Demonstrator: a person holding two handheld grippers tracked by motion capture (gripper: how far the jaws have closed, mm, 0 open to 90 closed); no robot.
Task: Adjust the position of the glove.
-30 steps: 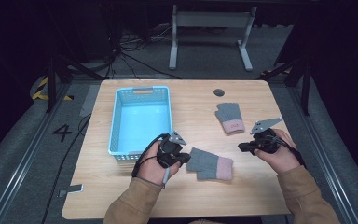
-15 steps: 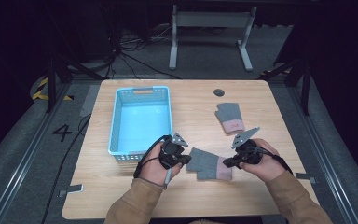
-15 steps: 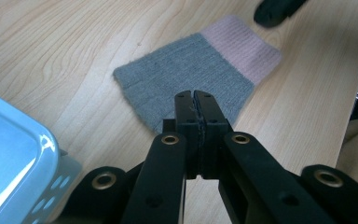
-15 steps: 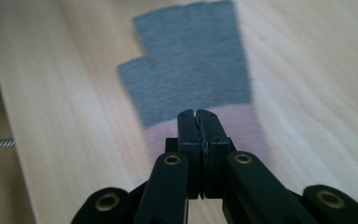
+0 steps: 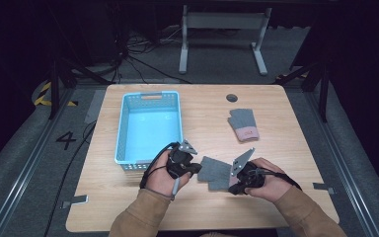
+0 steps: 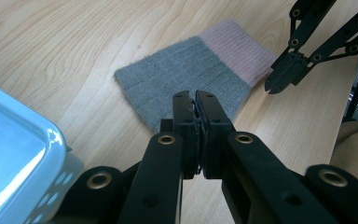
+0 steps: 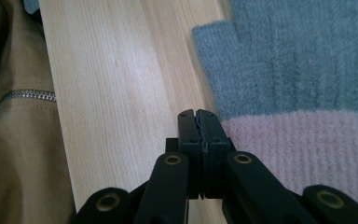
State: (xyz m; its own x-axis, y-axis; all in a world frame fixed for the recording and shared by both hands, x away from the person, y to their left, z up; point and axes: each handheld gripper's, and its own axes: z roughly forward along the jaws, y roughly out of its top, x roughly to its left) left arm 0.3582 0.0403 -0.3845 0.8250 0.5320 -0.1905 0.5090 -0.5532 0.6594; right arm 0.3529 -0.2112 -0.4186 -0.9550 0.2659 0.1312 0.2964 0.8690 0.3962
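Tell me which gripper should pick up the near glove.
Probably left. The left gripper, shut, sits at the grey edge of the near glove, beside the blue basket. The right gripper, shut, is at its pink cuff.

Two gloves (image 5: 216,173) (image 5: 244,124); one basket (image 5: 121,129); one table (image 5: 286,106); two grippers (image 5: 193,169) (image 5: 233,187).

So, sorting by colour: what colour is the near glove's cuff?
Pale pink cuff on a grey glove, clearest in the left gripper view.

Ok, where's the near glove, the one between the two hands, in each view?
High view: near glove lies low centre, between the hands.
Left gripper view: centre, beyond the shut tongs.
Right gripper view: upper right, beside the tongs.
Shared landmark: its pink cuff.
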